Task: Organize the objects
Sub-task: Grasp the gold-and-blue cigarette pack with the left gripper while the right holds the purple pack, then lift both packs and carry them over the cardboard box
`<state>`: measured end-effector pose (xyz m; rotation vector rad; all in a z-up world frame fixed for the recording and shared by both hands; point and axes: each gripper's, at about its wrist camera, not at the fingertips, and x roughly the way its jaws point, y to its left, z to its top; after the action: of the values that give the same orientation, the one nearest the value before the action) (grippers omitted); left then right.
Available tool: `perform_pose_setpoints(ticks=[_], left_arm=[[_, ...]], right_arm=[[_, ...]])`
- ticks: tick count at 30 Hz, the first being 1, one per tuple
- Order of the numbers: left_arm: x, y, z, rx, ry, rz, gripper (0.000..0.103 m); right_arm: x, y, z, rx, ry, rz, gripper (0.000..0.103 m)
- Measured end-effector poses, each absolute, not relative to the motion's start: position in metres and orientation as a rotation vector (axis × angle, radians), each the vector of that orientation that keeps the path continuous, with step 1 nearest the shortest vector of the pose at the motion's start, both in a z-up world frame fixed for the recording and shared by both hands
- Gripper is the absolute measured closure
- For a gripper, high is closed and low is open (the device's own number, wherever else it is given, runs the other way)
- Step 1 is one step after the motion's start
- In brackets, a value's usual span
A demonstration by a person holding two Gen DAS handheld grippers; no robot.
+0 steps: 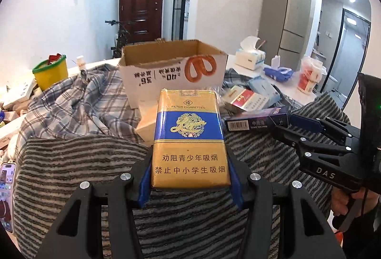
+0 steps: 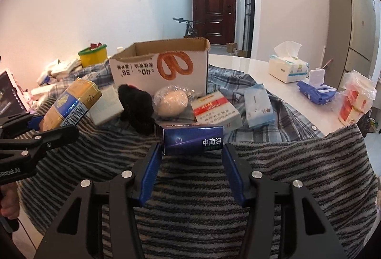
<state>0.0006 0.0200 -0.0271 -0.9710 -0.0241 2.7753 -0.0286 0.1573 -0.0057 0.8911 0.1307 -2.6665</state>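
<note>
My left gripper (image 1: 190, 185) is shut on a gold and blue cigarette pack (image 1: 189, 137) and holds it above the striped blanket; it also shows in the right wrist view (image 2: 69, 102). My right gripper (image 2: 191, 159) holds a dark blue cigarette box (image 2: 193, 139) between its pads; in the left wrist view that box (image 1: 257, 122) sits at the right gripper's tip. An open cardboard box (image 1: 171, 71) stands behind, also in the right wrist view (image 2: 162, 66).
On the plaid cloth lie a red and white cigarette pack (image 2: 215, 111), a wrapped round bun (image 2: 170, 102), a black fuzzy object (image 2: 135, 104), a white box (image 2: 107, 108) and a tissue pack (image 2: 258, 106). A yellow tub (image 2: 92, 55) stands left. A tissue box (image 2: 288, 68) sits on the white table.
</note>
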Motion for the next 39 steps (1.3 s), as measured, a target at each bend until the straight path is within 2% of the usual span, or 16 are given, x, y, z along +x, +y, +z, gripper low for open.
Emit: perform_pose_setpoints(ticks=[6, 13, 15, 17, 20, 26, 28, 29, 33, 39], left_arm=[[0.004, 0.01, -0.021, -0.945, -0.082, 2.802, 0.048], [0.01, 0.002, -0.017, -0.919, -0.106, 2.826, 0.048], [0.011, 0.002, -0.02, -0.925, -0.111, 2.82, 0.048], [0.011, 0.001, -0.022, -0.928, -0.114, 2.818, 0.048], [0.01, 0.0, -0.023, -0.93, -0.117, 2.816, 0.048], [0.006, 0.0, -0.026, -0.938, -0.117, 2.819, 0.048], [0.004, 0.0, -0.028, -0.945, -0.121, 2.817, 0.048], [0.003, 0.0, -0.028, -0.948, -0.122, 2.817, 0.048], [-0.002, 0.001, -0.031, -0.966, -0.115, 2.83, 0.048], [-0.005, 0.003, -0.026, -0.953, -0.103, 2.842, 0.048]], right_arm=[[-0.026, 0.162, 0.007, 0.84, 0.033, -2.654, 0.052], [-0.027, 0.155, -0.001, 0.895, 0.043, -2.587, 0.051], [-0.028, 0.153, -0.008, 0.931, 0.03, -2.567, 0.032], [-0.028, 0.15, -0.013, 0.933, 0.03, -2.547, 0.03], [-0.032, 0.143, -0.016, 0.958, 0.105, -2.545, 0.02], [-0.052, 0.125, -0.017, 0.976, 0.293, -2.535, 0.02], [-0.058, 0.119, -0.019, 0.997, 0.354, -2.504, 0.033], [-0.06, 0.116, -0.02, 0.998, 0.389, -2.493, 0.049], [-0.054, 0.112, -0.023, 0.966, 0.449, -2.522, 0.05], [-0.051, 0.118, -0.003, 0.905, 0.347, -2.55, 0.053]])
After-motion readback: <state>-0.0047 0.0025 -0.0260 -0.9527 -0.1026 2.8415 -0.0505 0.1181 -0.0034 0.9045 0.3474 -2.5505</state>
